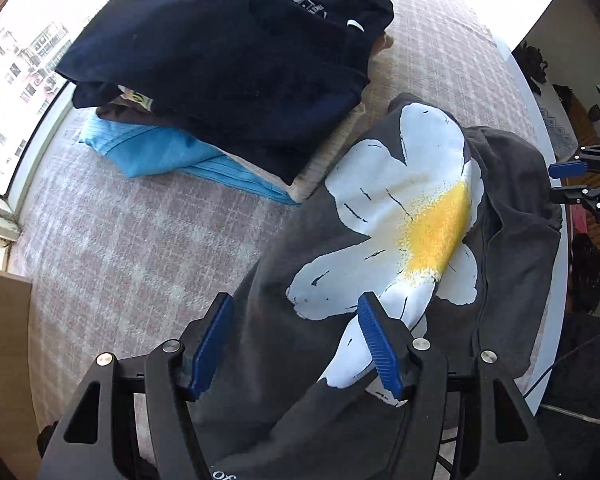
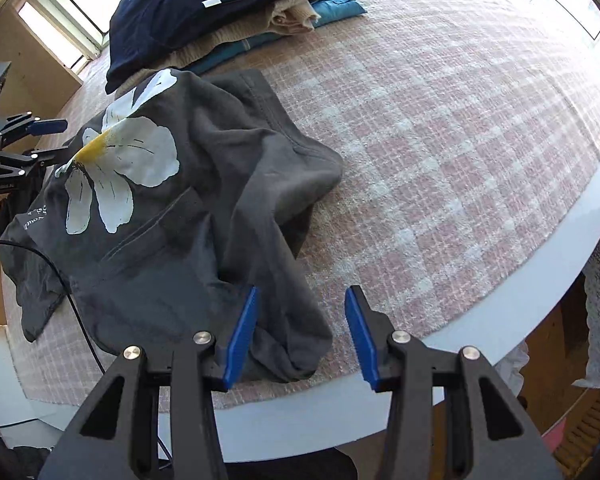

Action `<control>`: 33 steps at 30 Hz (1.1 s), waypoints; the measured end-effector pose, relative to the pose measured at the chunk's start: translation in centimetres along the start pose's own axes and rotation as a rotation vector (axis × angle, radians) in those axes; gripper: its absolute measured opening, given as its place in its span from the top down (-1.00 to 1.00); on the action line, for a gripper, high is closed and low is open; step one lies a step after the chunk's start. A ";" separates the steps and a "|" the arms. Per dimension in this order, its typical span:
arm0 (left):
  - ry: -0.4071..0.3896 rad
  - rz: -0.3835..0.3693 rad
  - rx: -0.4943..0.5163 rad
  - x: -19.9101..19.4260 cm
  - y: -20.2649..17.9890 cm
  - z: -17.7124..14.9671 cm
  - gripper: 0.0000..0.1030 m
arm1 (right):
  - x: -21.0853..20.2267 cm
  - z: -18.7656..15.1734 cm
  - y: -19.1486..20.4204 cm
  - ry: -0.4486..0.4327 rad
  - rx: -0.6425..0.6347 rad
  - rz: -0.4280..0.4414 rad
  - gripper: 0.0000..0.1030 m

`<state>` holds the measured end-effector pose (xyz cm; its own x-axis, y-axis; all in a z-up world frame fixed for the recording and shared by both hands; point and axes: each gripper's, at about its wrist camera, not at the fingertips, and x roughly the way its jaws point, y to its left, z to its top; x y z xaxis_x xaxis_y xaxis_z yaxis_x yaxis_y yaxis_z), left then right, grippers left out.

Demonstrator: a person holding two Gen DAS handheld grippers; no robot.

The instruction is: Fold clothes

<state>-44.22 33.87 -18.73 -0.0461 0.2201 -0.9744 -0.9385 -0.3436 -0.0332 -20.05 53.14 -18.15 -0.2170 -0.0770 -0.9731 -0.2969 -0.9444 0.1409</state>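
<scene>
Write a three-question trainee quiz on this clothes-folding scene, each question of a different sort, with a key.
1. True or false: the left gripper is clamped on the grey daisy-print garment.
2. Multiple choice: what lies on top of the stack of folded clothes? A) a navy garment B) a red towel C) a white shirt
3. Fill in: the pink checked cloth covers a white ____ .

Key
1. False: its jaws stand apart above the fabric, as do those of the right gripper.
2. A, the navy garment.
3. Table.
</scene>
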 end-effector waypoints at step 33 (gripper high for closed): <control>-0.301 0.113 -0.526 -20.7 -3.1 -28.5 0.87 | -10.1 4.1 18.6 -0.268 -0.550 0.280 0.93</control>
<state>-30.63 4.30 -4.78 -0.3021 0.3779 -0.8752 -0.6308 -0.7675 -0.1137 -27.14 37.68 -4.91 -0.4610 -0.3279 -0.8246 0.3061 -0.9310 0.1991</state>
